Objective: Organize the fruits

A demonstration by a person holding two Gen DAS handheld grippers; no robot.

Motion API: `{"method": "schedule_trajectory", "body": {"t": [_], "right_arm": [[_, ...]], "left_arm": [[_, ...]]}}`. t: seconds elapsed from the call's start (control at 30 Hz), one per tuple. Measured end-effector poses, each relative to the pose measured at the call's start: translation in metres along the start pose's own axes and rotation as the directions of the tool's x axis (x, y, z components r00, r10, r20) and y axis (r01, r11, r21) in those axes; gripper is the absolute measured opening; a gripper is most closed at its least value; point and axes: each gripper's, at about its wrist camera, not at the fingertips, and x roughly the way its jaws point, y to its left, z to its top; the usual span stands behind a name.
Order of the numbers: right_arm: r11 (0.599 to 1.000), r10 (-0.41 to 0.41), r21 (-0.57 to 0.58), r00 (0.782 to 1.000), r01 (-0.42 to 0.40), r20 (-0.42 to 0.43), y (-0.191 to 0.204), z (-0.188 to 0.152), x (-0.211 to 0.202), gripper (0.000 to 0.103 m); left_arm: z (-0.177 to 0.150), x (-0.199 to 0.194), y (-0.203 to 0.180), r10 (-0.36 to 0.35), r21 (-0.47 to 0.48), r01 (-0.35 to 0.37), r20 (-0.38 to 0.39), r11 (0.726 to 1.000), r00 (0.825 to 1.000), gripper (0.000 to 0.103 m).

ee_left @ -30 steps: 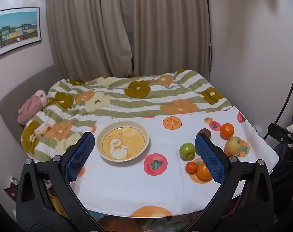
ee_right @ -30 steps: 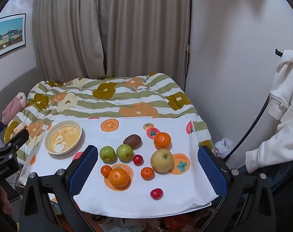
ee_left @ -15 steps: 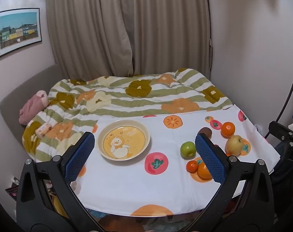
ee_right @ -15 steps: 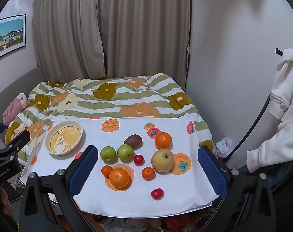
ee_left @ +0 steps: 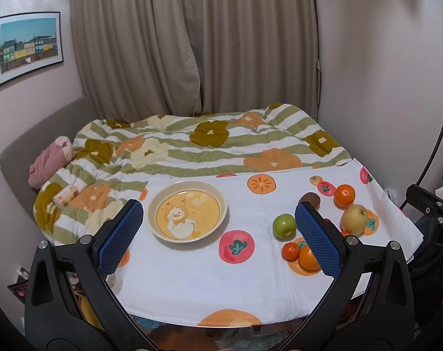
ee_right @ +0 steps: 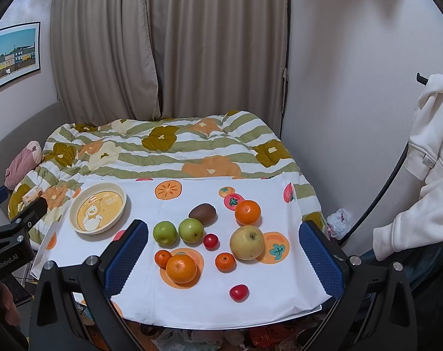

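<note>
Blue-padded right gripper [ee_right: 223, 251] hangs wide apart and empty over the near table edge. Fruit cluster sits straight ahead at 12 o'clock: big orange [ee_right: 181, 268] closest, green apples [ee_right: 165, 232] beyond, yellow apple [ee_right: 247, 242] toward 1. Duck plate [ee_right: 98, 208] lies empty at 10 o'clock. Left gripper [ee_left: 218, 241], also spread and empty, has the plate at 12 and the fruit off at 2. Right is nearer the fruit; likely it picks first.

Black frames, blue textured jaws
</note>
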Motion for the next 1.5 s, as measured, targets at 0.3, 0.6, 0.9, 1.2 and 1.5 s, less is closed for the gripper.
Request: {"method": "schedule_trajectory", "body": {"t": [0.3, 0.6, 0.9, 1.2, 1.5], "right_arm": [[1.000, 0.001, -0.001, 1.000, -0.001, 0.000, 0.0006, -0.0005, -0.0002, 0.103], [1.000, 0.001, -0.001, 1.000, -0.001, -0.001, 0.0007, -0.0010, 0.0000, 0.103], [1.000, 0.002, -0.001, 1.000, -0.002, 0.000, -0.0004, -0.0020, 0.0028, 0.103], [1.000, 0.003, -0.001, 1.000, -0.003, 0.002, 0.0010, 0.0002, -0.0013, 0.103], [1.000, 0.003, -0.003, 1.000, -0.003, 0.003, 0.0031, 0.0013, -0.0037, 0.103]], "left_arm": [[0.0002, 0.0024, 0.0001, -0.010, 0.001, 0.010, -0.004, 1.000, 1.000, 0.103], [0.0006, 0.0033, -0.0003, -0.008, 0.000, 0.008, -0.006, 1.000, 1.000, 0.103], [0.0007, 0.0042, -0.0006, -0.009, 0.002, 0.009, -0.006, 1.000, 1.000, 0.103], [0.0011, 0.0043, -0.0018, -0.005, 0.004, 0.005, -0.009, 1.000, 1.000, 0.103], [0.0011, 0.0040, -0.0002, -0.002, 0.003, 0.003, -0.008, 1.000, 1.000, 0.103]]}}
